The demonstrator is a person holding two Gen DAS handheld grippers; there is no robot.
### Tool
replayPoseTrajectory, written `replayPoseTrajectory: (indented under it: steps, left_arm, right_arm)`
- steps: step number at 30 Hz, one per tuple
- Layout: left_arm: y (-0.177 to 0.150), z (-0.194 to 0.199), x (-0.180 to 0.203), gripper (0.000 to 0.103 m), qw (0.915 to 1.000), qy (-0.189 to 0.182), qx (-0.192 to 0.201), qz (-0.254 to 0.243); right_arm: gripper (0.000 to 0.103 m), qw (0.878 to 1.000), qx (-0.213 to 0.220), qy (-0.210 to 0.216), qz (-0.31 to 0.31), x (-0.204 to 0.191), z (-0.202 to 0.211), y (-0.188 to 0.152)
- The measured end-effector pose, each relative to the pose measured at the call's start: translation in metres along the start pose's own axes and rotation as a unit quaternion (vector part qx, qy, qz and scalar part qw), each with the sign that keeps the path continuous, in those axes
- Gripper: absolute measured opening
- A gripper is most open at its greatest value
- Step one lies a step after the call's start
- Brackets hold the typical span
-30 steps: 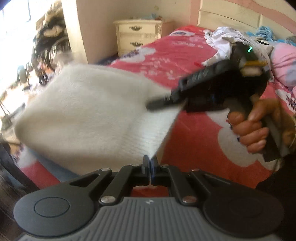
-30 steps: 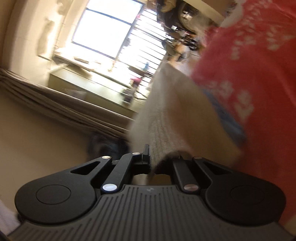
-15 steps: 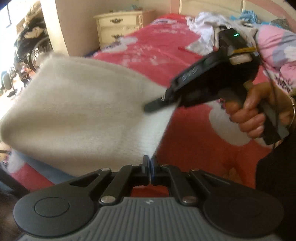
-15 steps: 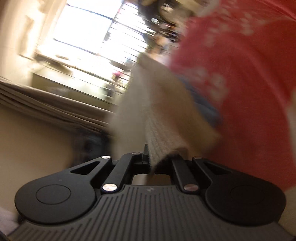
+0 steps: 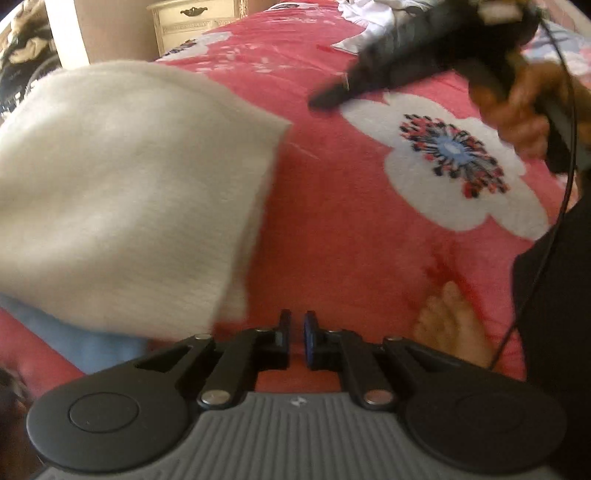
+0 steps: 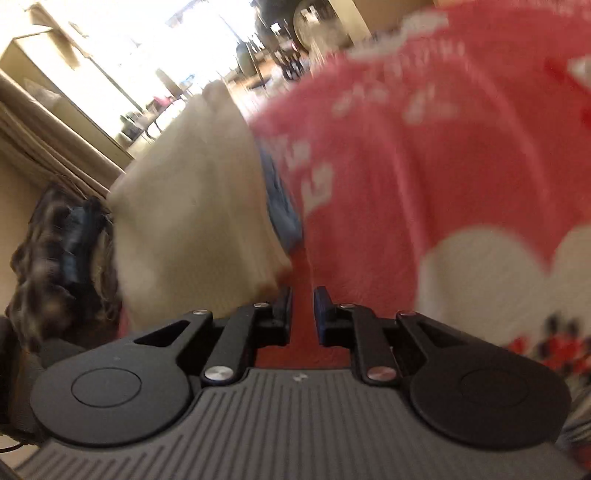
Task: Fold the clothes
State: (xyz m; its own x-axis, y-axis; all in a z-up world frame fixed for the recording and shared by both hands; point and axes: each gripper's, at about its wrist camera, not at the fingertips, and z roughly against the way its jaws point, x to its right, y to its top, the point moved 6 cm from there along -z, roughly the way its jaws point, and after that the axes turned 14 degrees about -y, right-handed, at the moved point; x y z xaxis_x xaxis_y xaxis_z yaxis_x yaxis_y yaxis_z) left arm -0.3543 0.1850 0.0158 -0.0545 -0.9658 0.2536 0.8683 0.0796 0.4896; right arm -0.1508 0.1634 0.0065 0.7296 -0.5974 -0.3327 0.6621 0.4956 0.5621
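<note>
A folded cream knit garment (image 5: 122, 192) lies on the red flowered bedspread (image 5: 369, 229) at the left, over a blue cloth (image 5: 85, 347). My left gripper (image 5: 294, 339) is slightly open and empty, just right of the garment's near corner. My right gripper (image 5: 325, 99) hangs above the bed, away from the garment's far corner, held in a hand. In the right wrist view the right gripper (image 6: 302, 308) is slightly open and empty, with the garment (image 6: 192, 221) to its left.
A pile of white and other clothes (image 5: 373, 18) lies at the head of the bed. A cream nightstand (image 5: 195, 18) stands beyond the bed. Toes (image 5: 447, 325) rest on the bedspread near my left gripper. A dark patterned cloth (image 6: 55, 258) shows at left.
Both grippers have let go of the cream garment, which now lies on the bed at the left. The right gripper has lifted up and away to the right.
</note>
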Motion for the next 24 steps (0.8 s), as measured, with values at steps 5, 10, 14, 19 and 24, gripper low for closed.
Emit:
replayPoseTrajectory:
  steps: [5,10,14,19,24]
  left_arm:
    - [0.004,0.022,-0.001,0.035,0.9993,0.007,0.025,0.028]
    - [0.007,0.058,-0.03,0.053,0.9867,0.061,0.085,0.125]
    - [0.005,0.087,-0.079,0.061,0.9538,0.117,0.152,0.231]
    - [0.003,0.09,-0.123,0.061,0.9091,0.114,0.209,0.342]
    - [0.003,0.085,-0.127,0.066,0.8963,0.131,0.229,0.357]
  right_arm:
    - [0.013,0.988,0.094,0.064,0.105,-0.049,0.03,0.035]
    - [0.022,0.983,0.052,0.061,0.167,-0.048,-0.014,0.02]
    - [0.023,0.985,0.017,0.041,0.164,-0.027,-0.022,0.026]
    - [0.049,0.985,0.063,0.072,0.142,-0.032,-0.007,0.077]
    - [0.078,0.983,0.049,0.121,0.13,-0.047,-0.052,0.137]
